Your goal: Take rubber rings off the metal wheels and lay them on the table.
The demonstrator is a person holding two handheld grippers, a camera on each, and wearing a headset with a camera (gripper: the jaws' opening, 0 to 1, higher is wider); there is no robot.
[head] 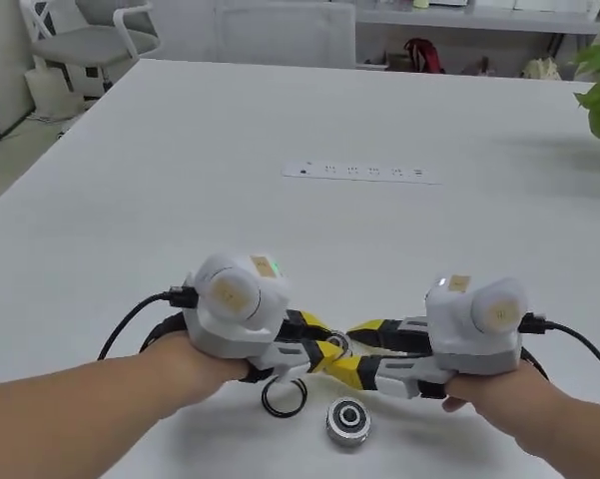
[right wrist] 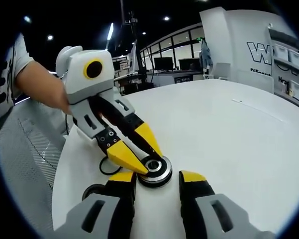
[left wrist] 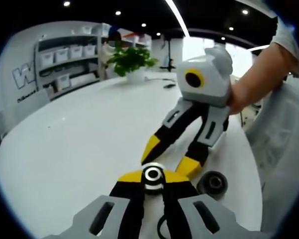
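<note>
Left tool [head: 321, 345] was clamped on a wheel [right wrist: 156, 170] with a black outer rim, held low at the near edge of the bench [head: 309, 110]; whether it touched the bench couldn't be told. Right tool [right wrist: 156, 177] faced it with jaws apart, one on either side of that wheel, gripping nothing. A loose ring [head: 285, 397] lay flat on the bench just below the left tool, with a second wheel [head: 348, 419] beside it, close but apart.
</note>
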